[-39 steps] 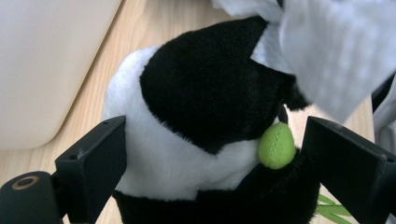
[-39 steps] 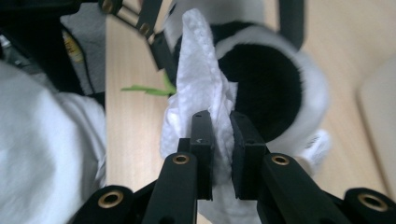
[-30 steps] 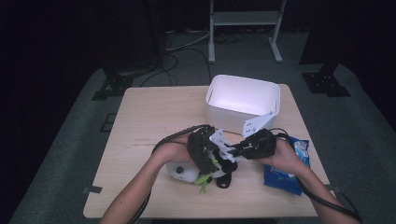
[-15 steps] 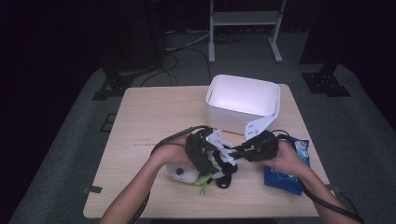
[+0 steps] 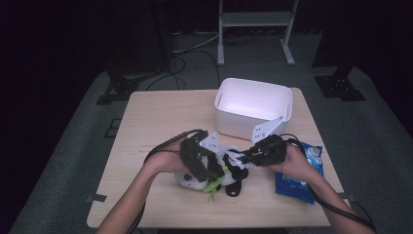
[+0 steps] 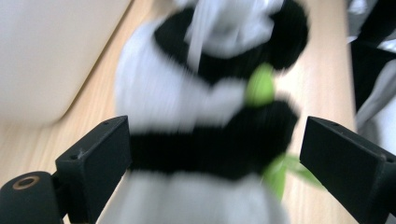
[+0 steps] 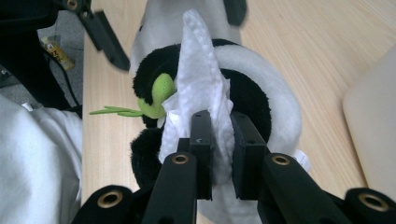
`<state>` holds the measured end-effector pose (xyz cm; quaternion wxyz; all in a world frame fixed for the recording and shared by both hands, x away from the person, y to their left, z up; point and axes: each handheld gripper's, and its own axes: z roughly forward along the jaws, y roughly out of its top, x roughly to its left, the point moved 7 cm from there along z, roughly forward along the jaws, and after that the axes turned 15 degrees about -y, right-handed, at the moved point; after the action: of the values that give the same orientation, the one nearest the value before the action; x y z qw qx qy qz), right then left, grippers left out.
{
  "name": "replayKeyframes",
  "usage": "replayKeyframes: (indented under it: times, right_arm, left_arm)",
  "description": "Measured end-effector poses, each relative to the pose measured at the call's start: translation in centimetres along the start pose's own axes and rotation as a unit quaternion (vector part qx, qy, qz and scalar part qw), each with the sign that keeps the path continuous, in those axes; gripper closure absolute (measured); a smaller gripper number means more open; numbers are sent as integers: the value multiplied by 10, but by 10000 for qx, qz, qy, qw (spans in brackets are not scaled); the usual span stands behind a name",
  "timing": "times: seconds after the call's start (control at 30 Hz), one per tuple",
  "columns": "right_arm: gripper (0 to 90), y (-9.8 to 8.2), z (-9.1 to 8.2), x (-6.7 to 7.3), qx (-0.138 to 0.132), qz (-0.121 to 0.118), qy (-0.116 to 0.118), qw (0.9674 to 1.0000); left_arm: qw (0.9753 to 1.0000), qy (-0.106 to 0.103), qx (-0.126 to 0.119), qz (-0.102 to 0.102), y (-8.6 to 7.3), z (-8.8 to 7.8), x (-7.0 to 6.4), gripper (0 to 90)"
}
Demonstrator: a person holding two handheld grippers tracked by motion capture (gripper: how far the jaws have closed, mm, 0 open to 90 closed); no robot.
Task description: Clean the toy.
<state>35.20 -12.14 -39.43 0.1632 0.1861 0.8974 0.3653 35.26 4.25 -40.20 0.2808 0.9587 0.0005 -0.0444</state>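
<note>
You're mid-wipe: your right gripper (image 7: 219, 140) has its jaws clamped on a white wipe (image 7: 201, 88) pressed to the panda (image 5: 221, 170), which lies near-centre on the surface (image 5: 156, 122). Your left gripper (image 6: 215, 158) straddles it, jaws apart. Next, steady the panda and rub. No writing readable.

left gripper (image 5: 214, 170) jaws spread wide, right gripper (image 5: 241, 157) jaws pinched nearly together, forearms converging

Dim room, grey carpet (image 5: 73, 161), white metal stand (image 5: 253, 19) behind wooden table (image 5: 146, 126)
</note>
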Motion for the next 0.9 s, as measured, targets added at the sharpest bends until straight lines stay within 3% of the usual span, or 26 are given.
replayKeyframes:
  times: [0.17,0.3,0.47,0.6,0.63,0.67,0.9]
  right_arm:
    - [798,3,0,-3,-1,15,-34,10000]
    - [798,3,-8,-12,9,60,-157,9999]
    - [798,-15,-26,-27,196,248,-420,9986]
    - [797,-42,-44,-43,360,560,-693,9954]
    - [797,-60,-51,-50,450,724,-821,9930]
    - [797,-60,-51,-50,450,724,-821,9930]
    - [780,-123,-61,-70,787,1342,-1130,9813]
  left_arm:
    - [9997,23,-15,-226,-23,-2,8,128]
    - [9998,68,-100,-175,-25,0,11,178]
    - [9998,13,-134,-155,-23,6,14,216]
    - [9999,-30,-77,-116,-22,10,13,219]
    - [9999,-49,-61,-109,-22,11,13,218]
    - [9999,-67,-32,-85,-21,11,13,218]
    - [9999,-83,93,-97,-18,14,14,217]
